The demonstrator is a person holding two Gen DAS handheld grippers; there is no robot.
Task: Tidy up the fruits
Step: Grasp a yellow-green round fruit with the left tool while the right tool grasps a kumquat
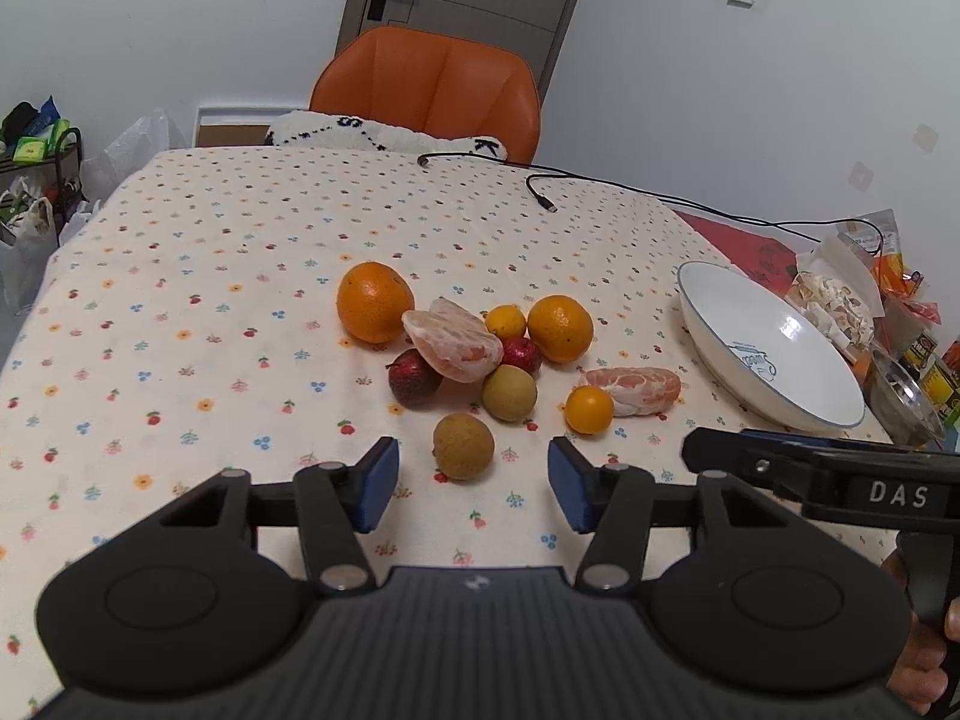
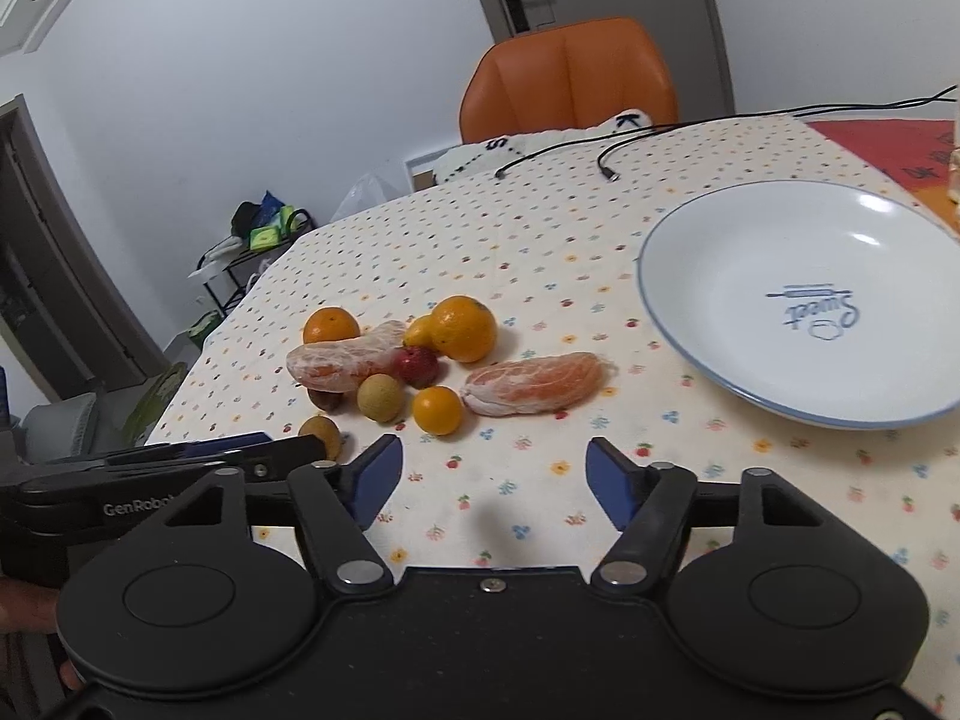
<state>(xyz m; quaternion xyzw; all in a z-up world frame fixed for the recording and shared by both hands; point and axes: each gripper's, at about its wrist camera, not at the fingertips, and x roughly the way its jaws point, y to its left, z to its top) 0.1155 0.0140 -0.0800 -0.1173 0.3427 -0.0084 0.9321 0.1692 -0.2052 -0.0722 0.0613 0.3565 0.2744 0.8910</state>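
Observation:
Several fruits lie clustered on the flowered tablecloth (image 1: 180, 276): a large orange (image 1: 374, 301), a second orange (image 1: 560, 327), a peeled citrus piece (image 1: 451, 345), another peeled piece (image 1: 636, 389), two dark red fruits (image 1: 413, 385), small yellow-orange fruits (image 1: 588, 410) and tan longans (image 1: 463, 446). An empty white plate (image 1: 774, 354) with a blue rim sits to the right. My left gripper (image 1: 473, 483) is open just short of the nearest longan. My right gripper (image 2: 493, 480) is open above bare cloth, in front of the peeled piece (image 2: 534, 384) and left of the plate (image 2: 708, 324).
An orange chair (image 1: 429, 90) with a white cushion stands at the table's far edge. Black cables (image 1: 540, 195) trail across the far right of the cloth. Snack packets (image 1: 852, 294) and a glass jar (image 1: 903, 405) crowd the right edge behind the plate. A cluttered rack (image 1: 42, 156) stands at left.

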